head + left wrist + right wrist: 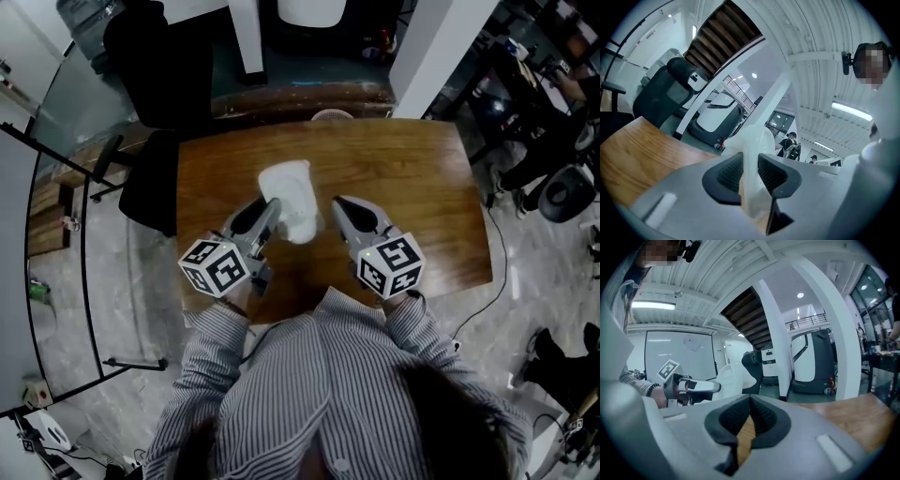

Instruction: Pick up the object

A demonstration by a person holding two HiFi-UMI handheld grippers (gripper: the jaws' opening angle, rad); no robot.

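No words, numbers, brand names or labels could be read in any of the views. The only sign-like marks were black square code patterns on the faces of the white marker cube [214,267] of the left gripper [272,211] and of the matching white marker cube [389,265] of the right gripper [336,204]. These patterns carried no letters or digits.

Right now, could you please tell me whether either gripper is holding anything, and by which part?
The left gripper pinches the white object by its edge nearest the person. The right gripper is shut and holds nothing.
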